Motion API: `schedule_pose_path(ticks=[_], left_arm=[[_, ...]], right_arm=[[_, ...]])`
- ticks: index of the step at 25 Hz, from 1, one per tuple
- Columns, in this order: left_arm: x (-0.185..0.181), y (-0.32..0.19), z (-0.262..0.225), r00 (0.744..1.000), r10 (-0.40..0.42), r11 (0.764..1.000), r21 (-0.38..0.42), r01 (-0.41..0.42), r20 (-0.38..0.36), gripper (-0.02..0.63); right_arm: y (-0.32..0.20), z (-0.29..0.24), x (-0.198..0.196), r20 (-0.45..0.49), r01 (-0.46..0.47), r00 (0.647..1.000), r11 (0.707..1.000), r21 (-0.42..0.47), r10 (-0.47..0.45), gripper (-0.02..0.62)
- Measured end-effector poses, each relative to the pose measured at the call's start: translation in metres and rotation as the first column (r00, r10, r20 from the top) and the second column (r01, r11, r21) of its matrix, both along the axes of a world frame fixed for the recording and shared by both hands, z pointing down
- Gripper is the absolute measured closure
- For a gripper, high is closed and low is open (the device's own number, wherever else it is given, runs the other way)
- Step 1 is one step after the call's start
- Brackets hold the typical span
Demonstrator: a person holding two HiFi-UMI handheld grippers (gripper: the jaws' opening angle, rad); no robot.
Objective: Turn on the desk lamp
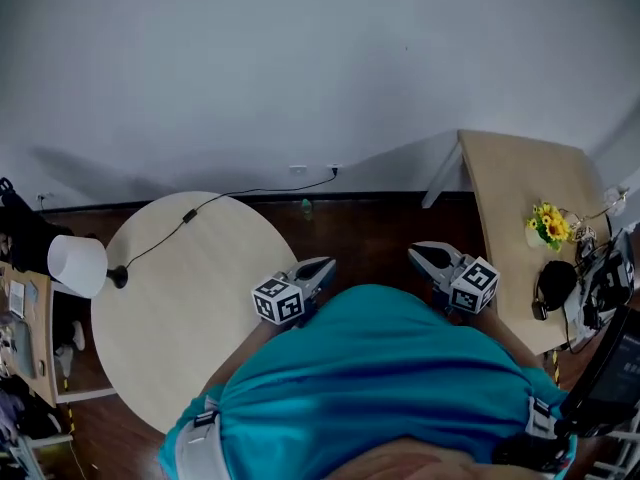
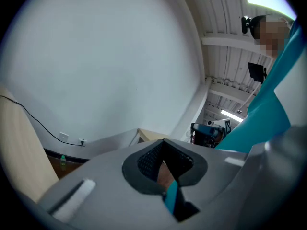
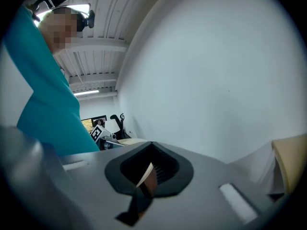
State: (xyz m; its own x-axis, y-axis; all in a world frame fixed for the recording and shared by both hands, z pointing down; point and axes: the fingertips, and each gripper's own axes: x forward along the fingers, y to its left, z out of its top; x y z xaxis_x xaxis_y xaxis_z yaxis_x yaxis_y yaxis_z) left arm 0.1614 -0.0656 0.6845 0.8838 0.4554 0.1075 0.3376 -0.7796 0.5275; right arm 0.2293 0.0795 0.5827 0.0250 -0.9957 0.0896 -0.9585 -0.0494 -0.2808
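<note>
The desk lamp (image 1: 77,265), with a white shade and a small black base (image 1: 118,277), stands at the left edge of the round pale wood table (image 1: 200,308). Its black cord carries an inline switch (image 1: 189,215) and runs to a wall outlet (image 1: 334,169). My left gripper (image 1: 322,266) hovers by the table's right edge, close to my body, jaws shut and empty. My right gripper (image 1: 420,252) is held over the dark floor, also shut and empty. Both point at the white wall. The left gripper view shows the cord (image 2: 29,114) above the table edge (image 2: 19,152).
A second wooden table (image 1: 515,193) at the right holds yellow flowers (image 1: 548,225), headphones (image 1: 553,286) and cables. A small green bottle (image 1: 306,206) stands on the floor by the wall. Shelving with clutter (image 1: 20,318) sits at the far left.
</note>
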Motion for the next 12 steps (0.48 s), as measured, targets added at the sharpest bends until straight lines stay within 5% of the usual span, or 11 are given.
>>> schedule_pose_path(ticks=[3, 8, 12], left_arm=[[0.034, -0.038, 0.016, 0.991, -0.127, 0.992, -0.019, 0.128, 0.044, 0.5], [0.081, -0.083, 0.025, 0.949, -0.315, 0.949, 0.02, 0.314, 0.034, 0.499], [0.112, -0.11, 0.009, 0.842, -0.538, 0.842, 0.054, 0.536, 0.034, 0.499]], right_arm=[[-0.033, 0.018, 0.059, 0.06, 0.071, 0.996, 0.997, -0.004, -0.07, 0.594], [-0.076, 0.025, 0.13, 0.026, 0.223, 0.974, 0.974, 0.042, -0.224, 0.594], [-0.107, 0.011, 0.191, 0.015, 0.379, 0.925, 0.923, 0.068, -0.381, 0.594]])
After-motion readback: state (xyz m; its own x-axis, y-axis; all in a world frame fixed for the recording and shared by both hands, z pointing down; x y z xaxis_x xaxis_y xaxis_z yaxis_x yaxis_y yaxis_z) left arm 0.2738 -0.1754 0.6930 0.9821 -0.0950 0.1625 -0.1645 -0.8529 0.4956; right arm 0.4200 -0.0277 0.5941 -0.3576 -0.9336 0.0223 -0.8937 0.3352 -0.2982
